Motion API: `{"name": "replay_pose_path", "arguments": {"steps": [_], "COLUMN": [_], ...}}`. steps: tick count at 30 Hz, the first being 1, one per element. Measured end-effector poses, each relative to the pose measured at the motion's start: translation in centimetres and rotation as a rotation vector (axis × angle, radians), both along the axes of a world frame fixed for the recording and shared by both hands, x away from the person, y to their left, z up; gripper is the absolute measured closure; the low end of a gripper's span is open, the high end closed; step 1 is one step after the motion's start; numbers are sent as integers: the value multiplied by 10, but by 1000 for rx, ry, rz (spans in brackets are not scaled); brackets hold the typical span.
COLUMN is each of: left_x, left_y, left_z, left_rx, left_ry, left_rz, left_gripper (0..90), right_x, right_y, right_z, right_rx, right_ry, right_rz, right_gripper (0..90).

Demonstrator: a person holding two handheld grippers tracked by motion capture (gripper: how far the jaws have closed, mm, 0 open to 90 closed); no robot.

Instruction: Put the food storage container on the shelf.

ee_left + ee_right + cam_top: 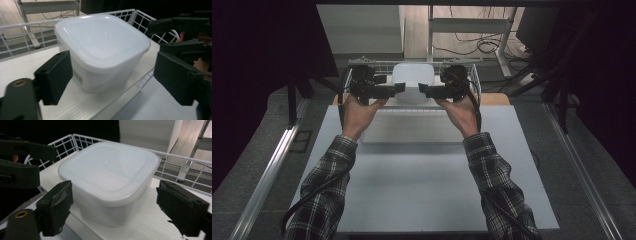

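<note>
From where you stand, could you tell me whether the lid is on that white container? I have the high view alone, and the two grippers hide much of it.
Observer: Yes. In the left gripper view the lid sits on the white container, covering its whole top.
Operator: Thank you. Are the left gripper's jaws touching it?
Observer: No. The left gripper is open, and its jaws stand apart on either side of the container.
Operator: And the right gripper?
Observer: The right gripper is open too, its jaws clear of the container's walls.
Operator: What does the container stand on?
Observer: On a white board inside the wire basket, whose rim runs behind it.
</note>
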State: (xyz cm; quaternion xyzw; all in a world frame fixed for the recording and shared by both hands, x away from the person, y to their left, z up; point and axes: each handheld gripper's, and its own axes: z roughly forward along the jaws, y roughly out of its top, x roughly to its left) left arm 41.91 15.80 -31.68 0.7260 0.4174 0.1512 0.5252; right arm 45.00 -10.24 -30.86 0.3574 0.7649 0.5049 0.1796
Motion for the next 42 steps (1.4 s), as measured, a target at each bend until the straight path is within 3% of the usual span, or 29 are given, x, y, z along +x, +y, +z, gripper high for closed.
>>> {"name": "replay_pose_path", "arguments": {"steps": [6,11,28,42], "left_x": [-8,-15,-37,-61], "left_y": [-3,-4,2,2], "left_z": [-10,-19,-41,-56], "left_rx": [37,69,95,99], "left_ry": [-5,-11,-36,-47], "left_rz": [-42,-63,-85,-106], "left_gripper": [88,70,41,31], "right_x": [-8,-14,-33,-58], "right_y": [1,-2,-11,-18], "right_z": [-10,-15,-30,-39], "right_rx": [-42,-46,-64,-90], "right_ry": [0,-4,5,-16], "right_rz": [21,37,74,114], "right_gripper": [61,47,35,30]}}
